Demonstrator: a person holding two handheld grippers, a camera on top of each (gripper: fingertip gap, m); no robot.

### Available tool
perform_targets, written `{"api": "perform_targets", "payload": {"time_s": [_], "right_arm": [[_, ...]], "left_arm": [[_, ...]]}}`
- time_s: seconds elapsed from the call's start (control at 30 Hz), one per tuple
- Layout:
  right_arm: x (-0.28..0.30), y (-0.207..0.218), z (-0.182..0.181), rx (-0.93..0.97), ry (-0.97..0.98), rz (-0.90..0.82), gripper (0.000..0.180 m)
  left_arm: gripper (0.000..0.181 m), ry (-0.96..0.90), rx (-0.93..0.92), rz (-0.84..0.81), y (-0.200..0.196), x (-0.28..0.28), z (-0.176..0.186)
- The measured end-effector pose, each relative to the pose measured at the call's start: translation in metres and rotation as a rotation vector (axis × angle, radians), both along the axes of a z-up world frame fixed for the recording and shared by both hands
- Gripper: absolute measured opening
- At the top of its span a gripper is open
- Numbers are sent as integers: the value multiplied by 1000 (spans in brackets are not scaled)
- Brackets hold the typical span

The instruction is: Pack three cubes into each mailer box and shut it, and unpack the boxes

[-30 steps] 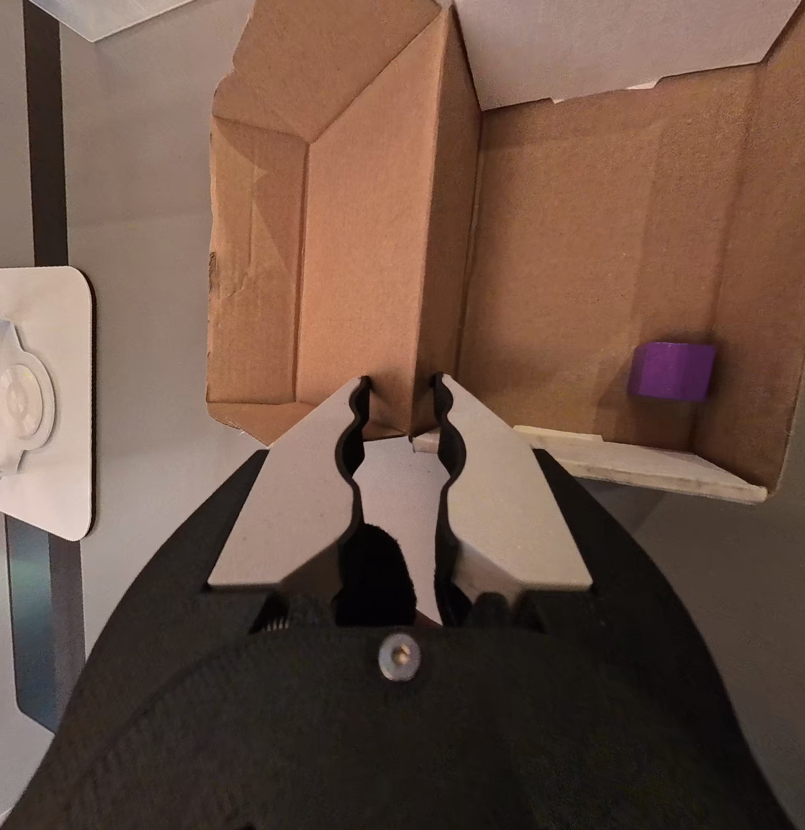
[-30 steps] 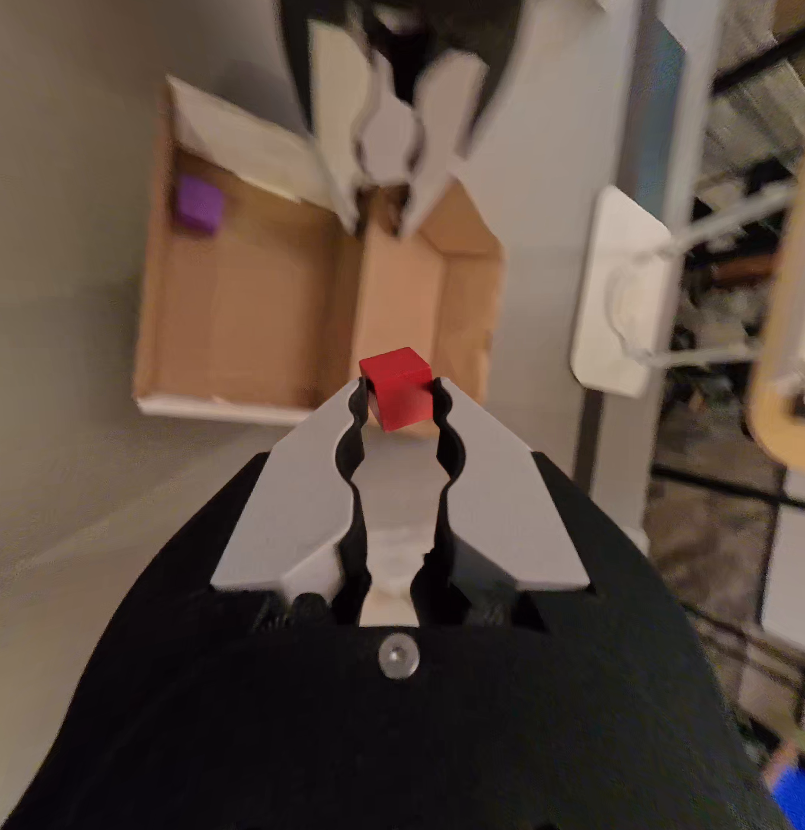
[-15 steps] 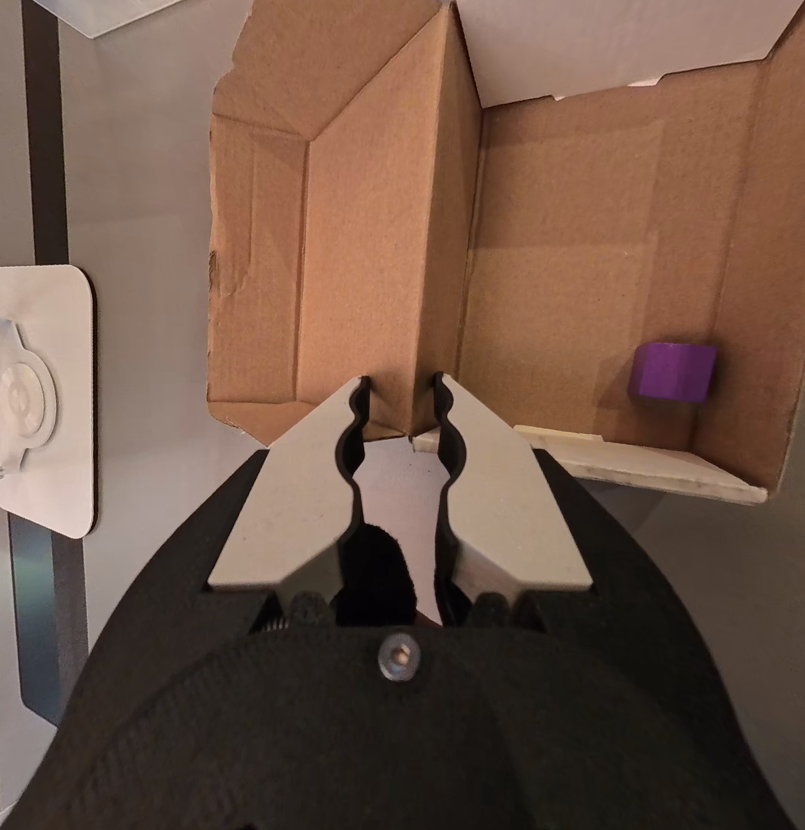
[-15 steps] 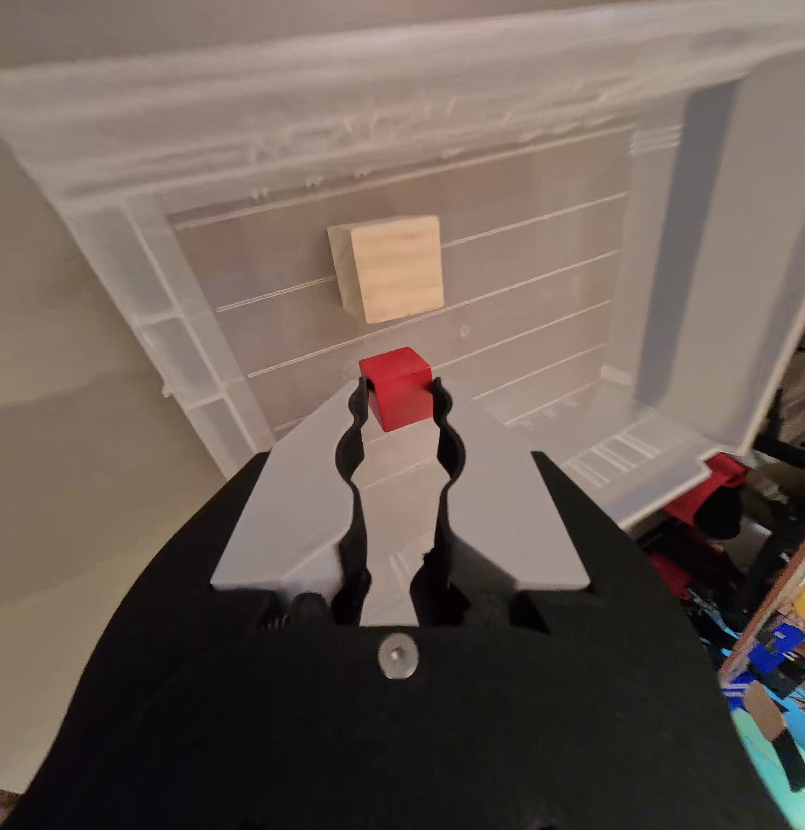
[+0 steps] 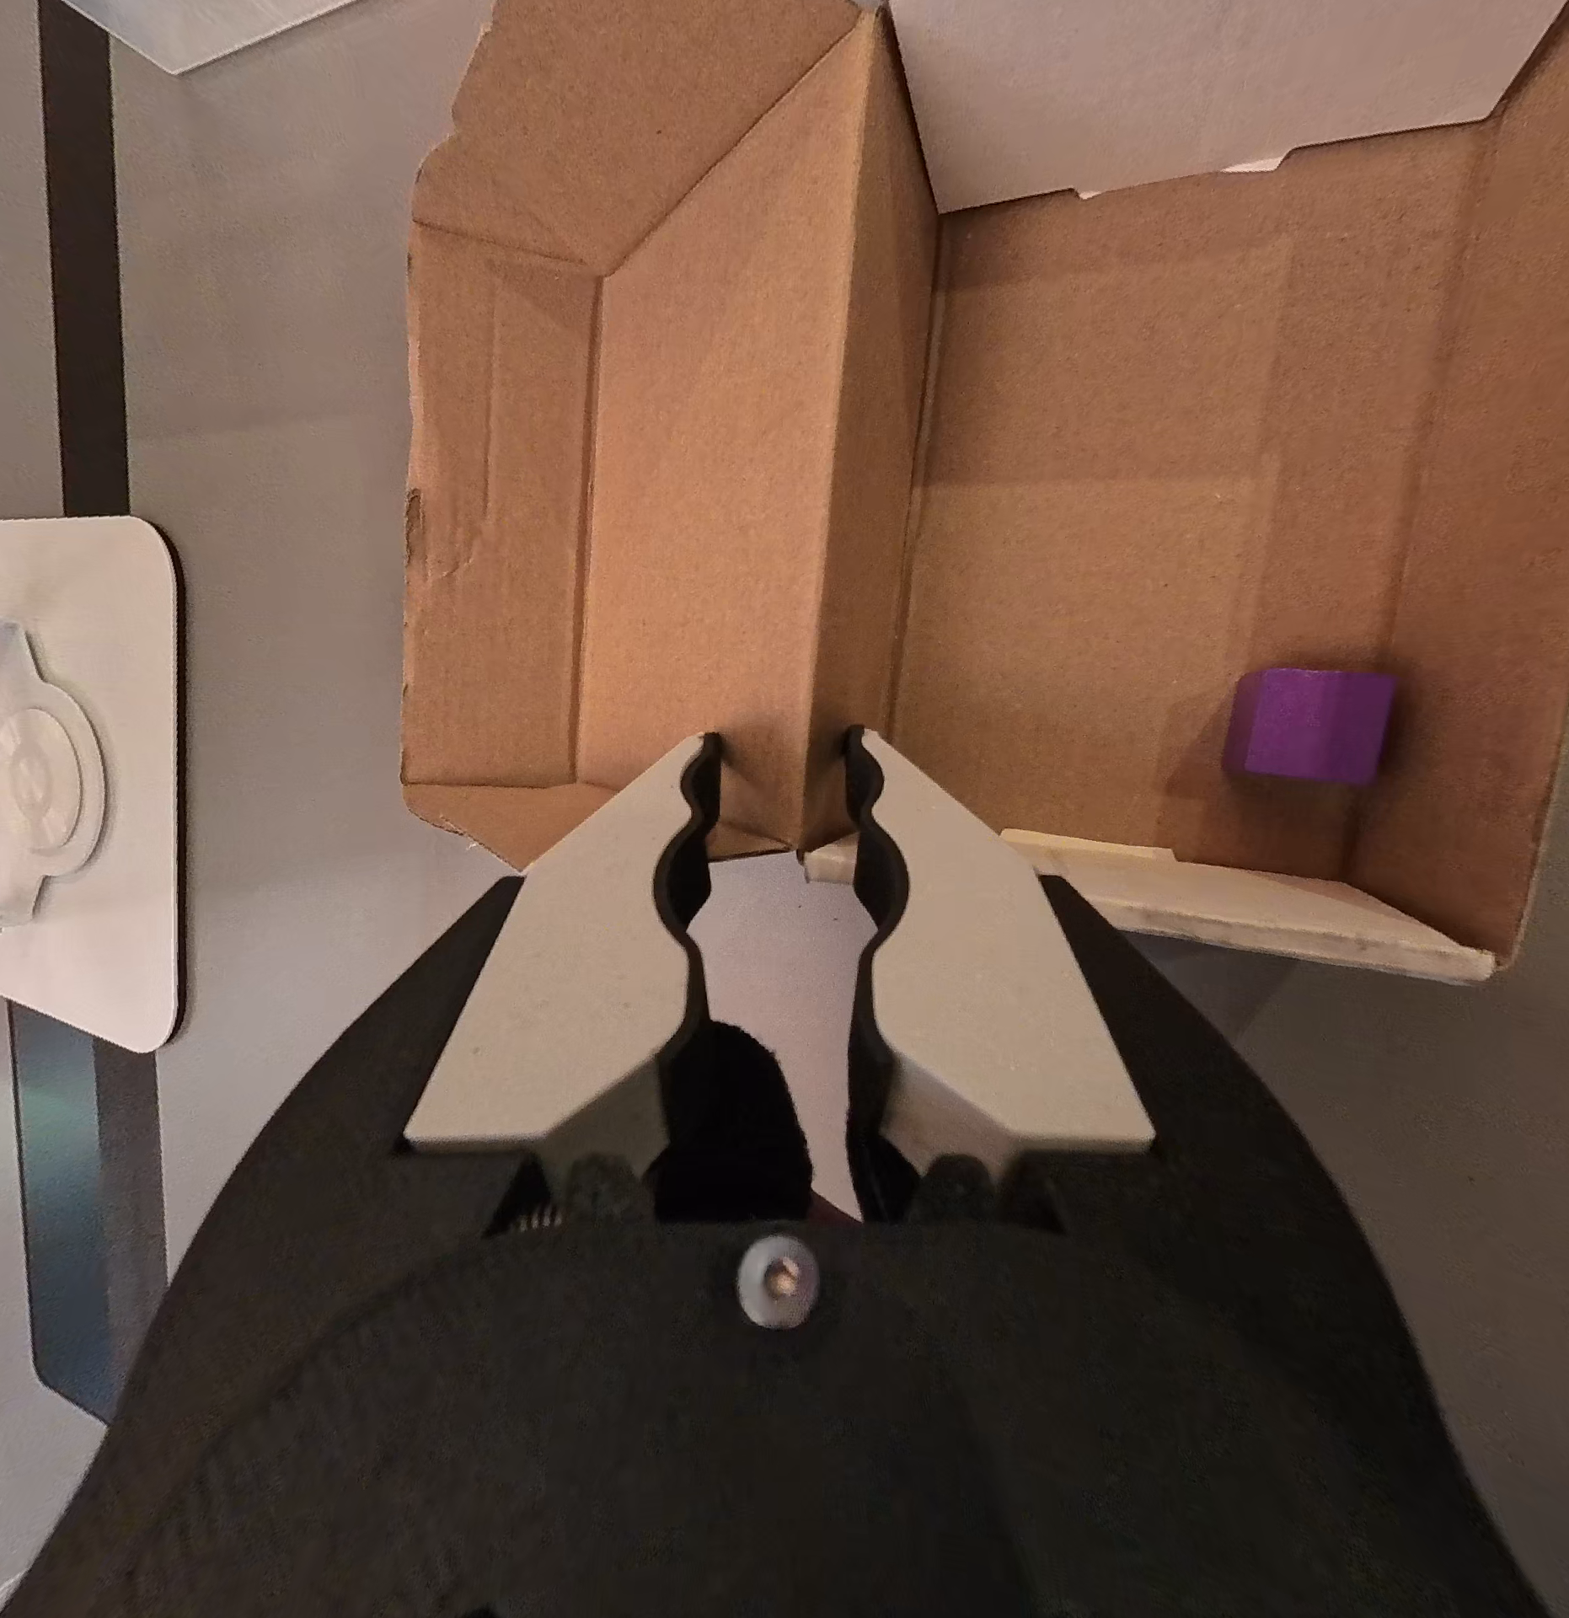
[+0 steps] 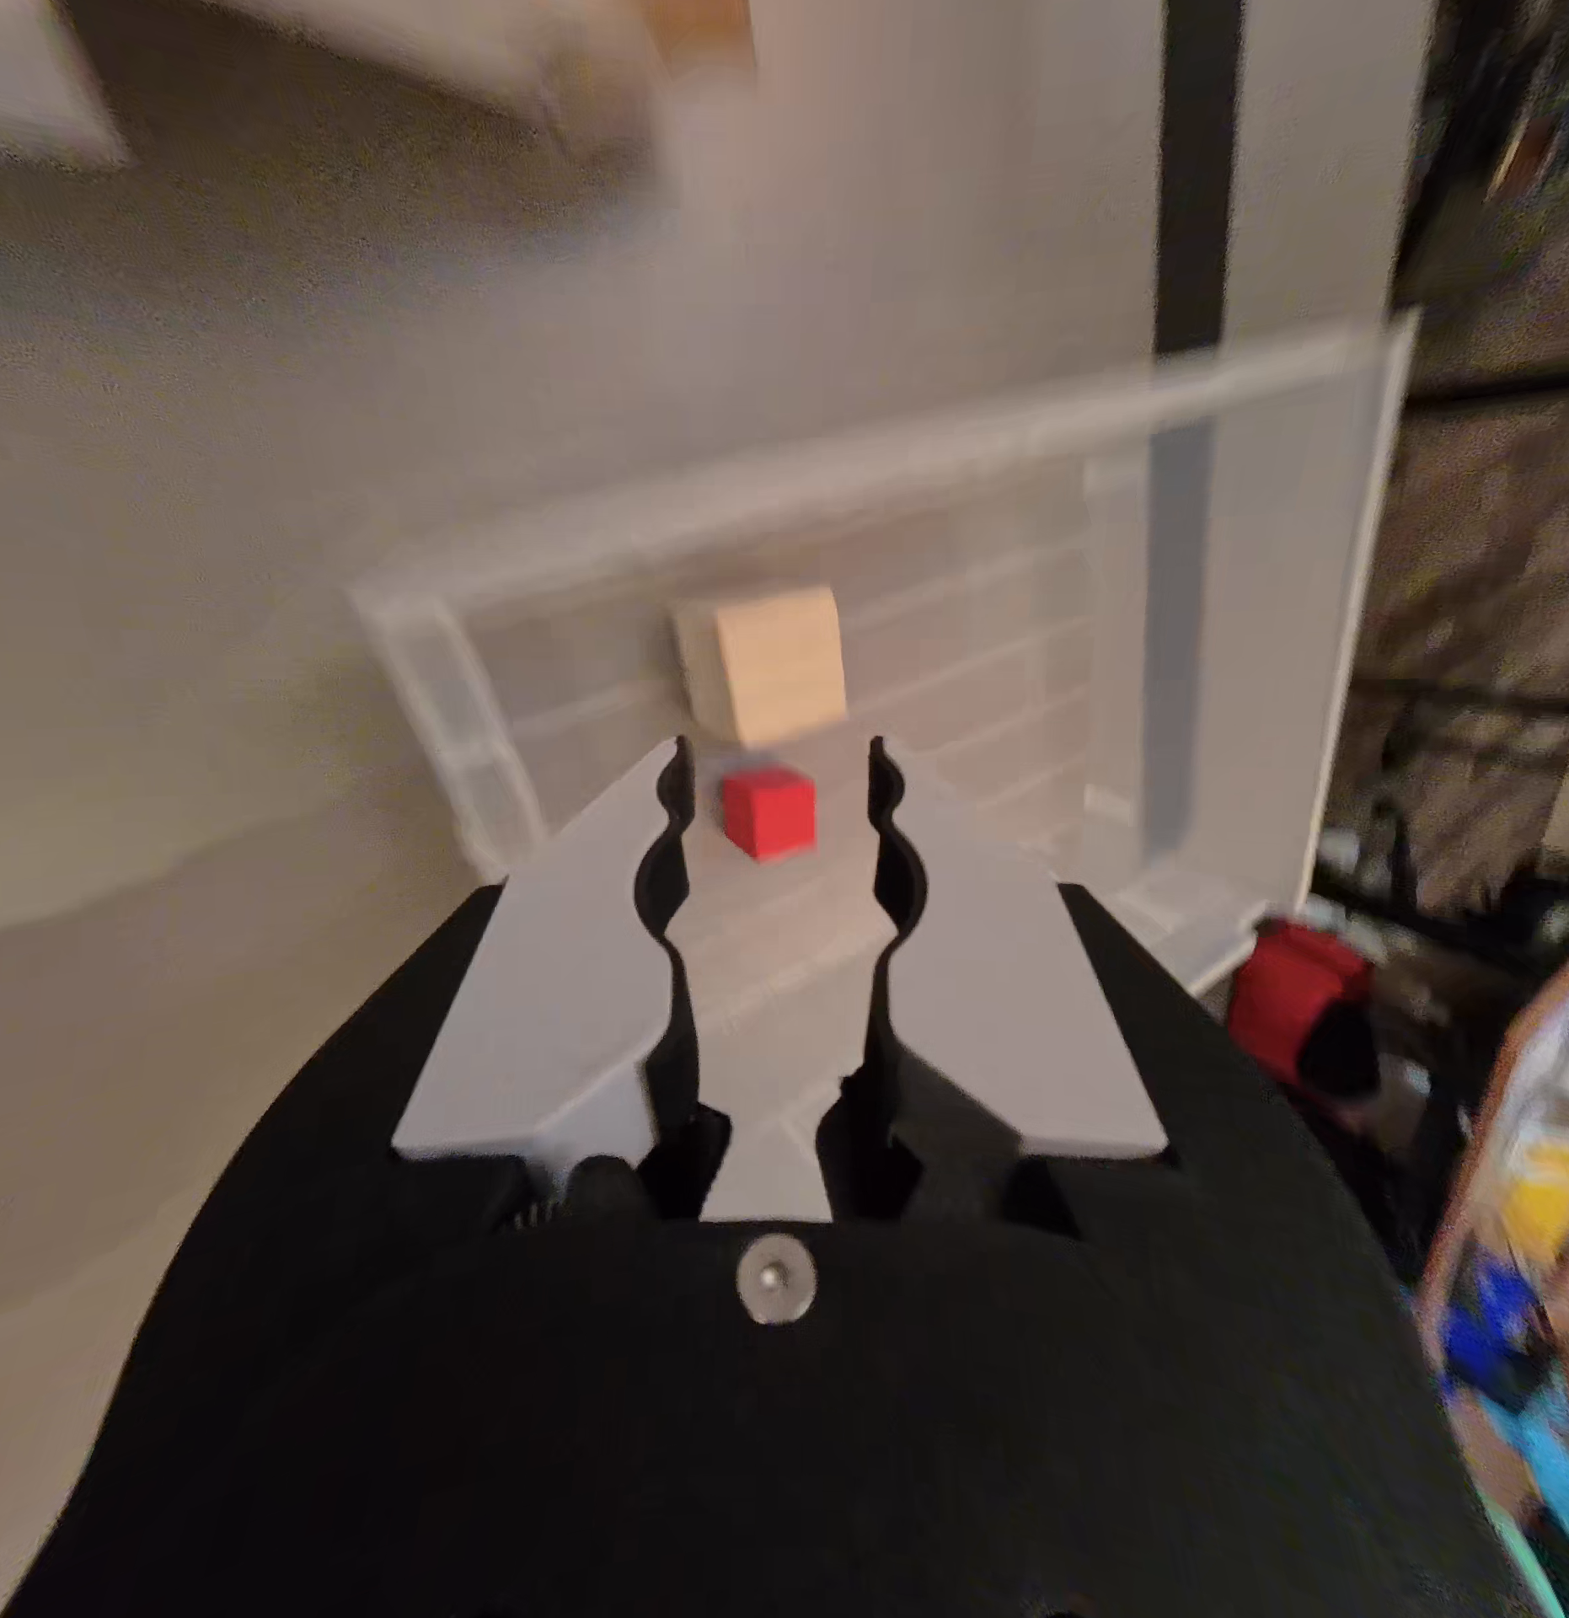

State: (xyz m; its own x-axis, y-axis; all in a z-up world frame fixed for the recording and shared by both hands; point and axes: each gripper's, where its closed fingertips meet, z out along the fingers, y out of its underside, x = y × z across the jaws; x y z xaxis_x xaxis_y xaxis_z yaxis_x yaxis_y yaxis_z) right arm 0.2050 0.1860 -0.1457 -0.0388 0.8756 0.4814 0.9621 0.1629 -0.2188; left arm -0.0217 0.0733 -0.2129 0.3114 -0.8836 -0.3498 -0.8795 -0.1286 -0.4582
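My right tool point(image 6: 774, 753) stands open over the clear bin point(image 6: 1236, 665) on the worktop point(image 6: 194, 613); the red cube point(image 6: 769, 816) shows between its fingers point(image 6: 588, 919), touching neither; a wooden cube point(image 6: 768, 674) sits just beyond it in the bin; the view is blurred.

Small cube point(image 6: 770, 812) before big cube point(image 6: 768, 674), in bin point(image 6: 1236, 560).
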Motion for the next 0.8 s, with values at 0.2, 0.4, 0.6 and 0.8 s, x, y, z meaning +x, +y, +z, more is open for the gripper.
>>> {"api": "perform_targets", "payload": {"time_s": [0.2, 0.4, 0.6, 0.8], "right_arm": [[-127, -147, 23, -231, 254, 370, 37], [-174, -200, -31, -450, 259, 415, 36], [-191, -202, -58, -544, 211, 297, 27], [-201, -207, -61, -553, 229, 305, 21]], "left_arm": [[27, -9, -4, 1, 0, 0, 0], [27, -21, -8, 3, 0, 0, 0], [28, -24, -10, 5, 0, 0, 0], [27, -57, -22, 12, 0, 2, 0]]}}
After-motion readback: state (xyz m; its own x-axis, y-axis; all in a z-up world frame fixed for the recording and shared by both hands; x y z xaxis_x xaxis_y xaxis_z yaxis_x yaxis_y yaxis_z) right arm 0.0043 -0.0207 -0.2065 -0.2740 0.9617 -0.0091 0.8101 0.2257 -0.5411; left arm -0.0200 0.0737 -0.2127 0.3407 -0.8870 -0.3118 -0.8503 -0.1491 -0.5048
